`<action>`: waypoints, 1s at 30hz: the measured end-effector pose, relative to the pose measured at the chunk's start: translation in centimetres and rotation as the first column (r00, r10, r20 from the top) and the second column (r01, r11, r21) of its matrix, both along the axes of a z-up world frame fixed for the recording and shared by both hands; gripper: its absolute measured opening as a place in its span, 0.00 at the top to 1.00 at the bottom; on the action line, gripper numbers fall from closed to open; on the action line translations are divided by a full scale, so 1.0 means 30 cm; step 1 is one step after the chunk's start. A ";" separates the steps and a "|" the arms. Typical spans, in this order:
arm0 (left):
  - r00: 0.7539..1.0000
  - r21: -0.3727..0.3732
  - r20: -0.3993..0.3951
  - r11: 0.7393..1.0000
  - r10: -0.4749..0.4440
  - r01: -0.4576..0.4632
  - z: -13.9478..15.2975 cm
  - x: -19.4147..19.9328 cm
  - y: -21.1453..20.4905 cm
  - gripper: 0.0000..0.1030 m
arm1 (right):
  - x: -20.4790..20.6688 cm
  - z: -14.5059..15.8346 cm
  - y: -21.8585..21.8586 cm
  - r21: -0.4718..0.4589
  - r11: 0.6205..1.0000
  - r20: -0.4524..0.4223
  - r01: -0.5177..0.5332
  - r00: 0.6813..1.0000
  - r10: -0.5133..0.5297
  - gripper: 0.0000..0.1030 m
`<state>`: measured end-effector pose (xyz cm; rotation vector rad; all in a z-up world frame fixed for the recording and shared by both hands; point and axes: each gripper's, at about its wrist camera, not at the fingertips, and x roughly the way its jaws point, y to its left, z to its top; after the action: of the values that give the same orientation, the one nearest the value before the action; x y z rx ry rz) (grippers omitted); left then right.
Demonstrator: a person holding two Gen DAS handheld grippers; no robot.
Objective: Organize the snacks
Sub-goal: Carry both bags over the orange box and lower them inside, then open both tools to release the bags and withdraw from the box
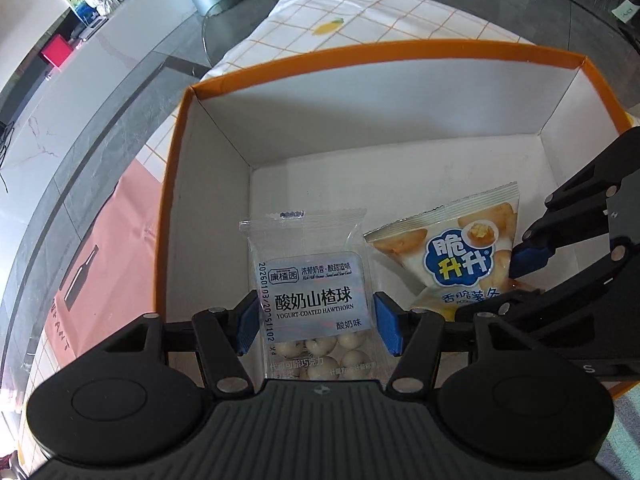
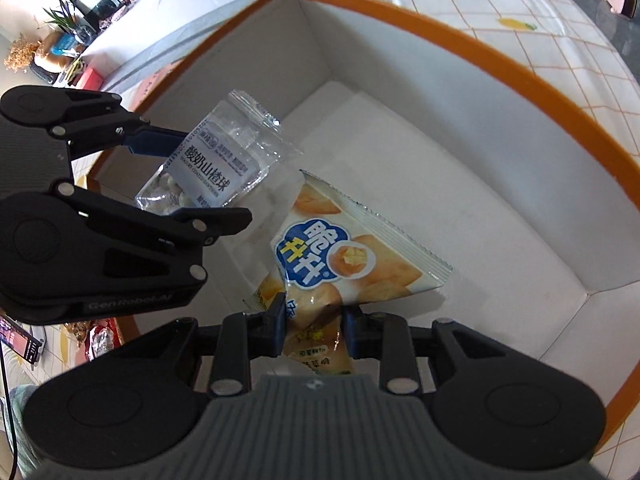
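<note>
Over the box (image 1: pixel 176 184), the left claw (image 1: pixel 314 326) clamps a clear candy packet (image 1: pixel 308 280) while the right claw (image 2: pixel 314 330) beside it pinches a chip bag (image 2: pixel 344 256).

At lower centre the right gripper (image 2: pixel 313 328) pinches a chip packet (image 2: pixel 352 256) (yellow-and-blue) inside the orange-rimmed box (image 2: pixel 500 68).

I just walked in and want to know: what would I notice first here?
A big orange-rimmed box with white insides fills the view. Over it, the left gripper holds a clear packet of yogurt-coated hawthorn balls, and beside it the right gripper pinches a yellow potato snack bag.
</note>
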<state>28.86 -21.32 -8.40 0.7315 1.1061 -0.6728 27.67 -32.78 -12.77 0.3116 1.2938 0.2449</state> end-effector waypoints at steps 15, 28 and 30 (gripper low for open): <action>0.999 0.028 -0.025 0.999 0.037 -0.036 -0.056 0.018 0.045 0.27 | 0.013 -0.032 -0.045 0.025 0.999 -0.010 0.022 1.000 -0.022 0.75; 0.993 -0.099 0.077 0.992 0.085 -0.077 0.114 -0.043 0.150 0.23 | 0.036 -0.037 0.000 0.071 0.995 -0.051 0.070 0.996 -0.067 0.75; 0.991 -0.105 0.092 0.991 0.099 -0.089 0.144 -0.072 0.154 0.23 | 0.040 -0.039 0.009 0.080 0.993 -0.055 0.091 0.995 -0.086 0.75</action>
<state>26.71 -16.71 -4.08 0.6160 1.0039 -0.6019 28.88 -32.50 -13.93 0.4474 1.3187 0.2166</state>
